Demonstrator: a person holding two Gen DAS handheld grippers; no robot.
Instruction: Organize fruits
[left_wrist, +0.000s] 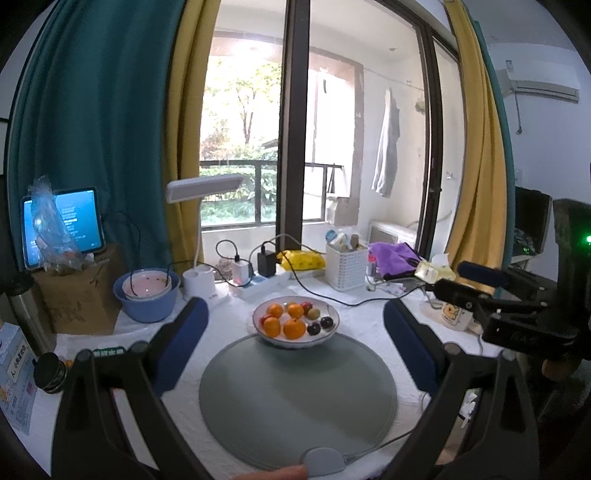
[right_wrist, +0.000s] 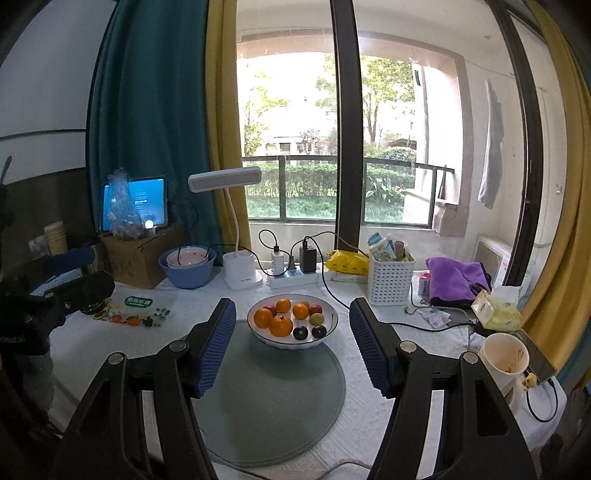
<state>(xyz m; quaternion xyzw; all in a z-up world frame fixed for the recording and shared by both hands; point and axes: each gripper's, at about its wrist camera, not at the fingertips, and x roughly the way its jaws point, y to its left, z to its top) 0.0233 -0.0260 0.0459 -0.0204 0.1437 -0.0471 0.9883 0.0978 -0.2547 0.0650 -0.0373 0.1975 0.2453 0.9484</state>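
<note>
A white bowl (left_wrist: 325, 339) (right_wrist: 332, 334) stands at the far edge of a round grey mat (left_wrist: 295, 398) (right_wrist: 273, 402). It holds several oranges (left_wrist: 294, 328) (right_wrist: 280, 325), two dark plums (left_wrist: 320, 325) (right_wrist: 309, 332), small red fruits (left_wrist: 306, 306) (right_wrist: 315, 309) and a yellow-green one (left_wrist: 313, 314) (right_wrist: 316, 318). My left gripper (left_wrist: 295, 325) is open and empty, held back from the bowl over the mat. My right gripper (right_wrist: 291, 332) is open and empty, with the bowl seen between its blue pads (right_wrist: 216, 347). The right gripper's body shows at the right of the left wrist view (left_wrist: 517, 314).
Behind the bowl stand a blue basin with a pink bowl (left_wrist: 147, 295) (right_wrist: 188, 267), a white desk lamp (left_wrist: 199, 280) (right_wrist: 240, 275), a power strip with chargers (left_wrist: 258, 273) (right_wrist: 291, 273), a white basket (left_wrist: 345, 267) (right_wrist: 389, 280), a purple cloth (right_wrist: 458, 280) and a mug (right_wrist: 504, 363). Cables cross the table.
</note>
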